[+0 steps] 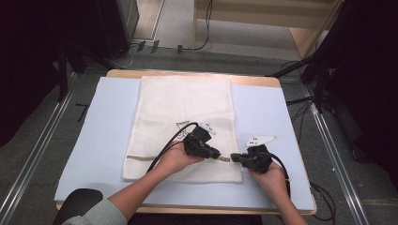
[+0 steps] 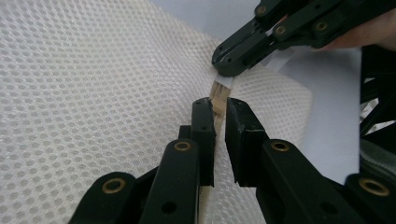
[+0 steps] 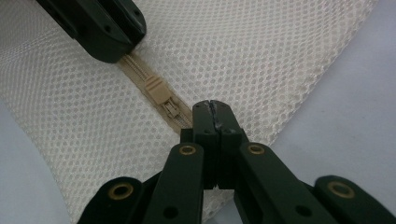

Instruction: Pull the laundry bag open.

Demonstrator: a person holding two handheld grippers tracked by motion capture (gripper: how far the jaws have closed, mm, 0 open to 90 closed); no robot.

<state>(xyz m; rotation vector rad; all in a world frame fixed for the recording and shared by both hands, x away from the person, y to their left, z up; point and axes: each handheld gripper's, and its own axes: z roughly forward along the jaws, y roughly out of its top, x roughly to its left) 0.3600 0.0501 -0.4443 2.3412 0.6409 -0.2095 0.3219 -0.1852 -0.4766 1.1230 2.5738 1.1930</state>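
A white mesh laundry bag (image 1: 184, 126) lies flat along the middle of a pale blue mat (image 1: 103, 140) that covers a wooden table (image 1: 192, 73). The bag reaches from the far edge almost to the near edge. A beige zipper (image 1: 141, 158) runs across the bag close to its near end.

A person's two hands come in from the near edge, each holding a black gripper, and the two meet tip to tip over the zipper's right end, near the bag's near right corner.

The left gripper (image 2: 220, 109) has its jaws slightly apart, with the beige zipper tape (image 2: 218, 98) between them; whether they actually pinch it cannot be told. The right gripper (image 3: 210, 108) has its jaws pressed fully together on the zipper tape, just beside the beige zipper slider (image 3: 157, 89) and its small metal pull (image 3: 171, 110). Both lie between the two grippers' tips.
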